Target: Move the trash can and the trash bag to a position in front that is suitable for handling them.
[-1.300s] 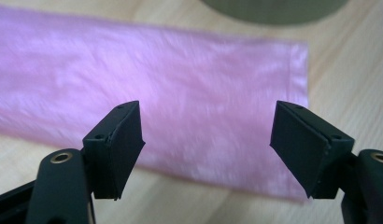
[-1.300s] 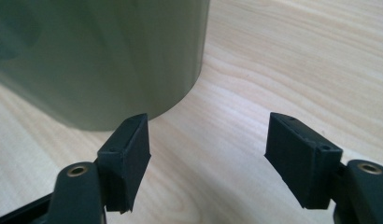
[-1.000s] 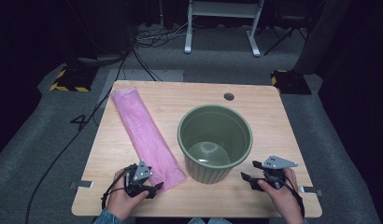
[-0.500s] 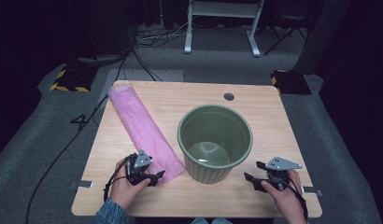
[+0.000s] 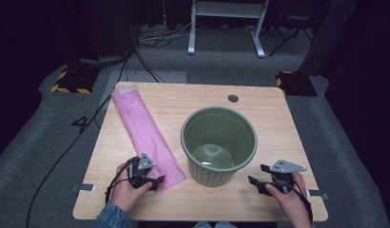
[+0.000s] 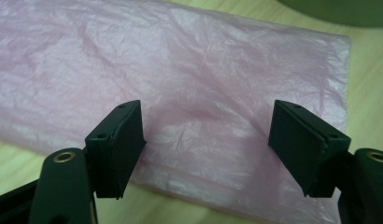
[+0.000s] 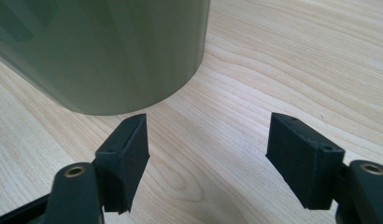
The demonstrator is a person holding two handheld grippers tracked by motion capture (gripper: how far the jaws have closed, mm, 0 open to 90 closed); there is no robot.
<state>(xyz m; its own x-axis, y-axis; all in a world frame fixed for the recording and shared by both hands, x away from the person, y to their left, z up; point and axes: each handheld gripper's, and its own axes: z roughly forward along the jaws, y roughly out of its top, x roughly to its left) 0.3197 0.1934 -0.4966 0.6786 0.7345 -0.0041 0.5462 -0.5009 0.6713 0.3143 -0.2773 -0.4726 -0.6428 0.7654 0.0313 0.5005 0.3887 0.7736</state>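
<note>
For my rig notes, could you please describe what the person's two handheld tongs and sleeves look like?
Both tongs, left and right, are black, each topped by a grey three-cornered plate, with flat rectangular black pads and brass-coloured rivets. Black cables trail from each. A blue denim-like sleeve covers the left forearm.

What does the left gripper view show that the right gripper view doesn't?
Left gripper view: the pink plastic bag, crinkled and flat, with the left tool open just above its near end. Right gripper view: the green pot's smooth side wall, with the right tool open over bare wood beside it, holding nothing. Both show the light wooden table and a pair of spread black jaws.
</note>
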